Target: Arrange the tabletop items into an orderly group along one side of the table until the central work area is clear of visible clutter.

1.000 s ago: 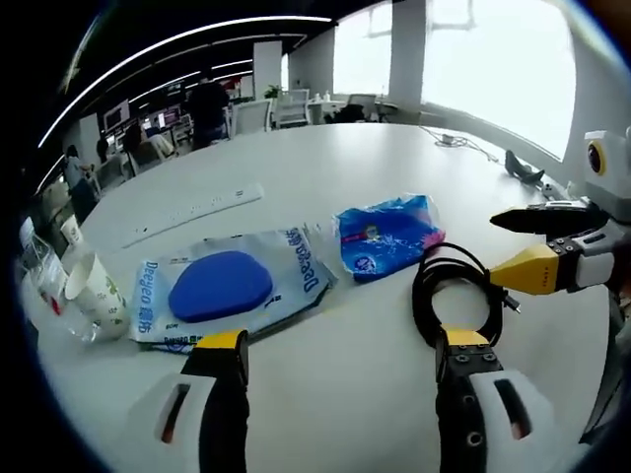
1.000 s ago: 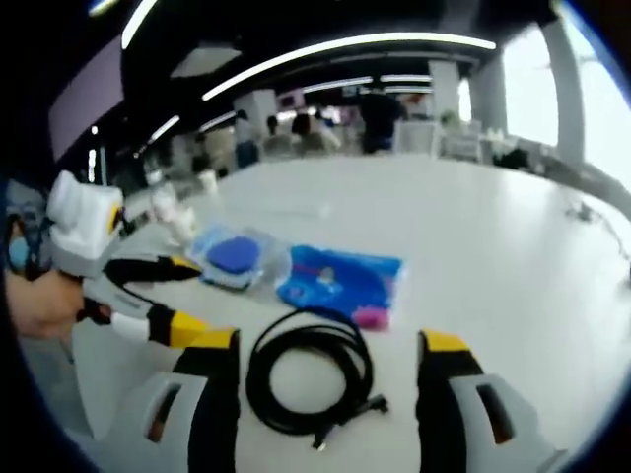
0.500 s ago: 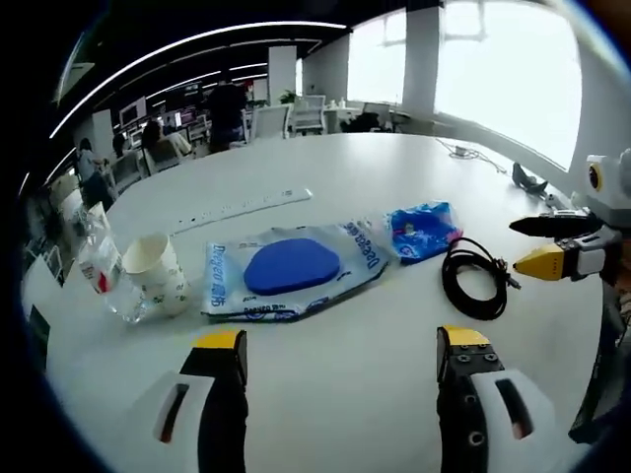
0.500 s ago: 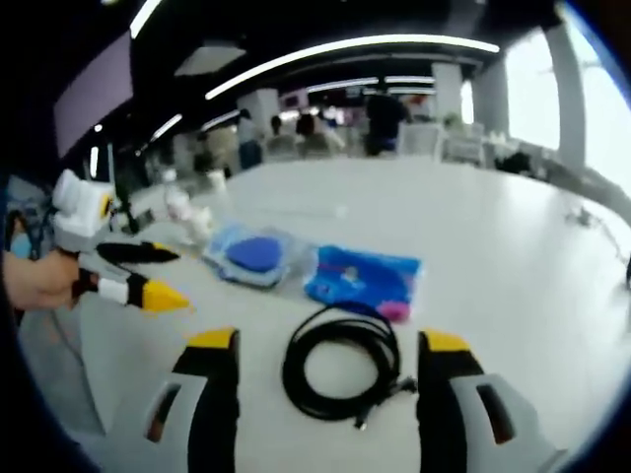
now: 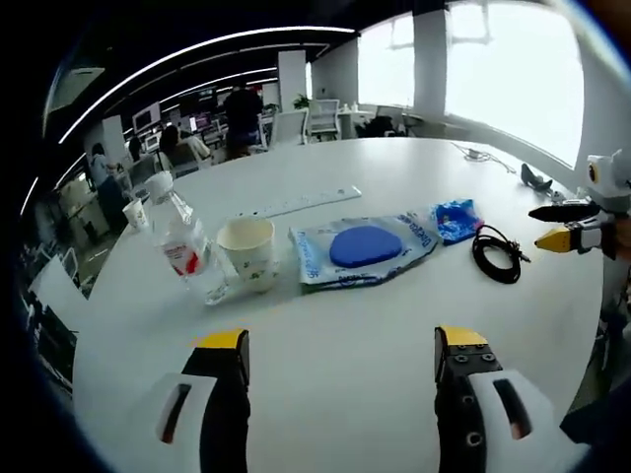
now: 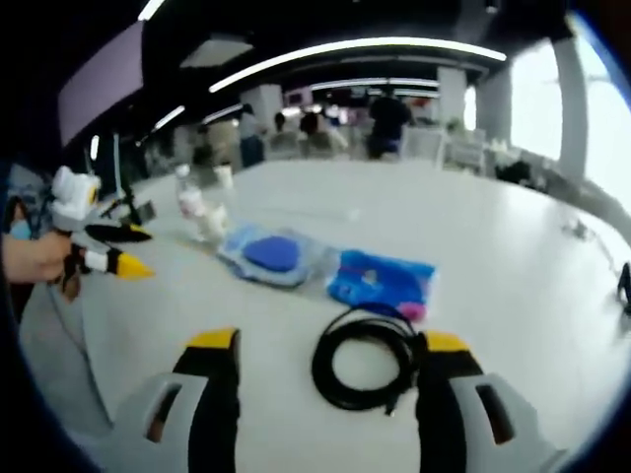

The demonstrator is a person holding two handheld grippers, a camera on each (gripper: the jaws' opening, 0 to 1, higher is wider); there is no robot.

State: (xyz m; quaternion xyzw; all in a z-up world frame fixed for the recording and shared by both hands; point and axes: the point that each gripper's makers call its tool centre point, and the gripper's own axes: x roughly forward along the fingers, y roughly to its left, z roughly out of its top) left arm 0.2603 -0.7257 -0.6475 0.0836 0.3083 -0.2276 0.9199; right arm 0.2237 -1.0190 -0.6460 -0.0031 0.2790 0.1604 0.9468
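Observation:
A row of items lies on the round white table. In the left gripper view I see a water bottle, a paper cup, a clear pouch with a blue pad, a blue packet and a black cable coil. My left gripper is open over bare table, well short of them. The right gripper stands open at the far right, beyond the coil. In the right gripper view, my right gripper is open with the cable coil just ahead. The blue packet and pouch lie farther on.
A long white strip lies behind the pouch and a second cup stands near the far left edge. A hand holds the left gripper at the left. People and desks fill the office behind the table.
Both cameras have pulled back from the items, the left one farthest, so the bottle and cup now show. The grippers stand further apart. Nothing on the table has moved.

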